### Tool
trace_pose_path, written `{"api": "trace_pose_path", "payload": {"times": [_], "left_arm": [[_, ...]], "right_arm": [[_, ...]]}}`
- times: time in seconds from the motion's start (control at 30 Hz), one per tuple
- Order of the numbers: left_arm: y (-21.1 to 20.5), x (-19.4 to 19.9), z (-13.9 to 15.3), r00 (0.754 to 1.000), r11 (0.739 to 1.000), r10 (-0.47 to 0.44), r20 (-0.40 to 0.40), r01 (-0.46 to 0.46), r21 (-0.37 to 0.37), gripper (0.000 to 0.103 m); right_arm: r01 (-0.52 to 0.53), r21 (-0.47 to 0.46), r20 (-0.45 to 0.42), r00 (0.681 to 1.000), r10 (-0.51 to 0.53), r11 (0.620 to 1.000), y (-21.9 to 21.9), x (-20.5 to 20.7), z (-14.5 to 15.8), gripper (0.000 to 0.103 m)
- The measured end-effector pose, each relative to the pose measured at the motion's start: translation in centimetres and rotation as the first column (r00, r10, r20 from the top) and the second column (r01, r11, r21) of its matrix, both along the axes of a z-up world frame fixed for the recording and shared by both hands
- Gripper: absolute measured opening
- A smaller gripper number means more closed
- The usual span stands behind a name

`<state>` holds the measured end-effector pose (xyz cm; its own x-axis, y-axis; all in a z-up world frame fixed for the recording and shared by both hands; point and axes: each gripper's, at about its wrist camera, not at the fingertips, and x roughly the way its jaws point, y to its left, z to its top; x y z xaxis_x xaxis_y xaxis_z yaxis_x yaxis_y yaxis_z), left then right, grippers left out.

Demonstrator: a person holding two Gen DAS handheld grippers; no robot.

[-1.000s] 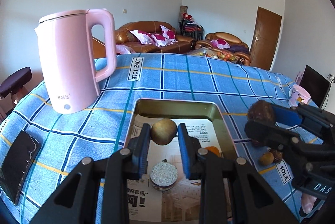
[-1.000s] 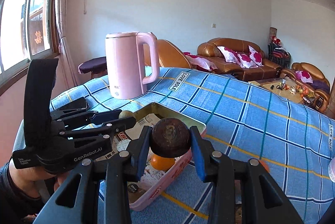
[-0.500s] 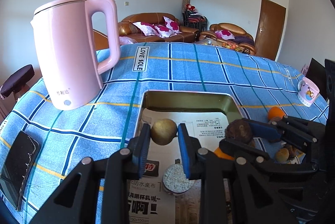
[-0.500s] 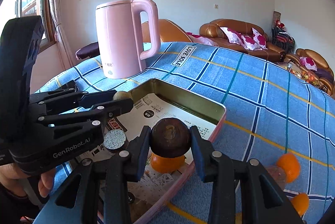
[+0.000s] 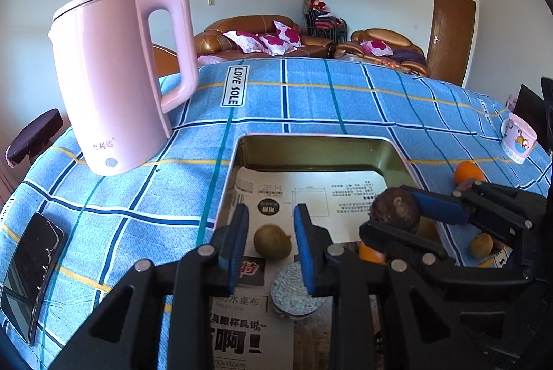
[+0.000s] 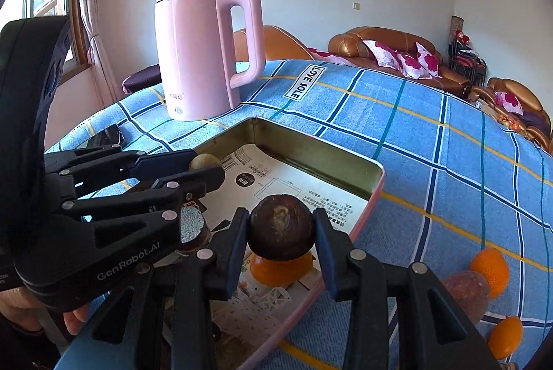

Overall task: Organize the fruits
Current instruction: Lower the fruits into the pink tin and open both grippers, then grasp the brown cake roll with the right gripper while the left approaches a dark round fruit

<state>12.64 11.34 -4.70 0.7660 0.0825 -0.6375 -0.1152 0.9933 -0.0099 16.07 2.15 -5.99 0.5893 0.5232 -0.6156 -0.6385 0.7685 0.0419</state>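
Over tin tray (image 5: 311, 136) | right jaws clenched on dark fruit (image 6: 280, 226), scar facing camera | left jaws grasping tan fruit (image 5: 272, 240)

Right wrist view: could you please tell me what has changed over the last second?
The right gripper, shut on the dark brown fruit, has come down and in over the tray, just above the orange and close beside the left gripper. Nothing was grasped or let go: the left still holds the small tan fruit. The kettle and the tray stayed put.
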Motion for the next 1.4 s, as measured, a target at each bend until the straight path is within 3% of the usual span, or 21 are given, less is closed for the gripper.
{"api": "trace_pose_path", "payload": {"times": [0.1, 0.2, 0.3, 0.43, 0.53, 0.7, 0.83, 1.0, 1.17, 1.4], "left_arm": [[-0.1, -0.2, 0.2, 1.0, 1.0, 0.013, 0.003, -0.013, 0.012, 0.03], [0.1, -0.7, 0.3, 0.999, 0.999, 0.033, 0.008, -0.033, 0.021, 0.039], [0.3, -1.3, 0.5, 0.999, 0.999, 0.035, 0.019, -0.035, -0.005, 0.042], [0.0, -2.4, 1.1, 0.997, 0.999, 0.049, 0.057, -0.049, 0.004, 0.059], [-0.6, -3.2, 1.6, 0.996, 0.999, 0.039, 0.082, -0.038, -0.014, 0.066], [-2.5, -4.0, 2.5, 0.993, 1.0, 0.007, 0.12, -0.004, -0.029, 0.067], [-4.4, -4.7, 3.1, 0.988, 0.999, -0.02, 0.15, 0.027, -0.041, 0.078], [-7.0, -5.1, 3.3, 0.984, 0.995, -0.068, 0.167, 0.079, -0.058, 0.078], [-9.6, -5.0, 2.6, 0.981, 0.99, -0.123, 0.151, 0.132, -0.052, 0.078], [-12.3, -4.5, 1.8, 0.978, 0.984, -0.167, 0.126, 0.173, -0.042, 0.078]], "right_arm": [[0.002, 0.007, -0.005, 1.0, -0.002, 1.0, -0.1, 0.0, 0.0, 0.04], [0.002, 0.011, -0.007, 1.0, -0.002, 1.0, -0.1, -0.1, 0.0, 0.041], [0.006, 0.019, 0.002, 1.0, -0.006, 1.0, -0.3, -0.4, 0.2, 0.045], [0.015, 0.034, 0.018, 1.0, -0.016, 0.999, -1.2, -1.1, 0.7, 0.053], [0.029, 0.056, 0.015, 0.999, -0.03, 0.998, -2.3, -1.5, 1.0, 0.057], [0.067, 0.06, 0.039, 0.997, -0.069, 0.996, -4.5, -2.3, 1.6, 0.06], [0.1, 0.061, 0.055, 0.993, -0.104, 0.993, -6.8, -3.2, 2.1, 0.06], [0.175, 0.069, 0.068, 0.981, -0.179, 0.982, -11.5, -4.7, 2.3, 0.06], [0.302, 0.053, 0.067, 0.95, -0.305, 0.952, -16.8, -5.6, 1.8, 0.062], [0.413, 0.026, 0.013, 0.91, -0.414, 0.91, -21.3, -5.4, 0.1, 0.063]]}}
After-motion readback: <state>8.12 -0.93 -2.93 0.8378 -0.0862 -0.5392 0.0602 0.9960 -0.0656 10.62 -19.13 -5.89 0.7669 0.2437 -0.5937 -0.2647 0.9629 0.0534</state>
